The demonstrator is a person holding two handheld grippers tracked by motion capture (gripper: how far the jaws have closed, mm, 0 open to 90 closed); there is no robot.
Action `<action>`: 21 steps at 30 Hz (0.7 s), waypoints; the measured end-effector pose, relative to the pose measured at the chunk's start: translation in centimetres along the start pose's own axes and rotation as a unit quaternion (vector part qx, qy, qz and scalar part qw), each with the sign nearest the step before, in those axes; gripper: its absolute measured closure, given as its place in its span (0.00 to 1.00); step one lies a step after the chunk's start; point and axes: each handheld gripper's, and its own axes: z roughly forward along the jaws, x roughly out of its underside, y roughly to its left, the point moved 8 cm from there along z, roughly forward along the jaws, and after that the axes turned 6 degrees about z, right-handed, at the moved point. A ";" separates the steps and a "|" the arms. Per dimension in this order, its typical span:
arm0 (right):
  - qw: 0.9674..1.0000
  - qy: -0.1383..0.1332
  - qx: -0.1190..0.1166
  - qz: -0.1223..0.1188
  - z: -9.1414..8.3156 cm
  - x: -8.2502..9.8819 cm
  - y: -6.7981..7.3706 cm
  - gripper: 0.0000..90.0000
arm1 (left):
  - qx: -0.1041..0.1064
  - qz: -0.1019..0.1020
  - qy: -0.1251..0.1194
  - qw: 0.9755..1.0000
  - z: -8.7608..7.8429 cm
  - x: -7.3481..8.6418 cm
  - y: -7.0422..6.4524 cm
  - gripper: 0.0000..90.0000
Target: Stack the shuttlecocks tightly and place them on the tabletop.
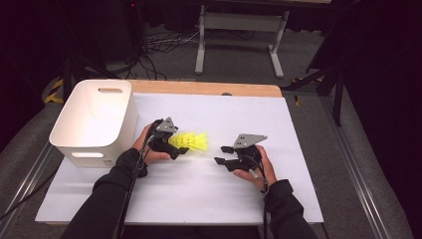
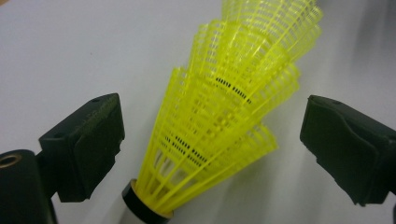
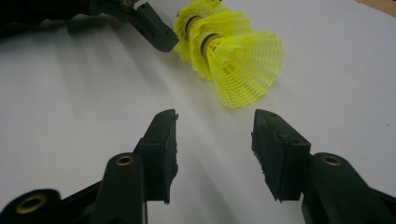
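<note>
Here, mid-frame, the left gripper (image 1: 175, 144) stands released around nested yellow shuttlecocks (image 1: 191, 141) on the table; the right gripper (image 1: 222, 155) waits released; the white bin (image 1: 94, 142) at left holds none visibly.

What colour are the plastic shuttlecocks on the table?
The shuttlecocks are bright yellow with black cork rims, shown best in the left gripper view.

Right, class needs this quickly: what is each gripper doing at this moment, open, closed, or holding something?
Left gripper: open, jaws either side of the stacked yellow shuttlecocks, pads not touching them.
Right gripper: open, holding nothing.
</note>
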 end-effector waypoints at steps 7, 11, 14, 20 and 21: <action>1.000 -0.007 0.005 0.001 0.3 -0.5 0.0 0.58 | 0.001 0.002 0.014 1.000 -0.2 1.4 -0.1 0.17; 1.000 -0.009 0.005 0.003 0.2 -0.5 0.0 0.59 | -0.001 0.012 0.021 1.000 0.2 1.5 -0.3 0.28; 1.000 -0.008 0.006 0.004 0.1 -0.4 -0.1 0.59 | -0.002 0.016 0.026 1.000 0.3 1.5 -0.4 0.29; 1.000 -0.002 0.000 0.005 0.2 -0.3 0.0 0.58 | -0.010 0.028 0.032 0.999 0.5 1.4 -0.5 0.29; 1.000 -0.002 0.000 0.005 0.2 -0.3 0.1 0.58 | -0.011 0.029 0.031 0.999 0.6 1.4 -0.5 0.30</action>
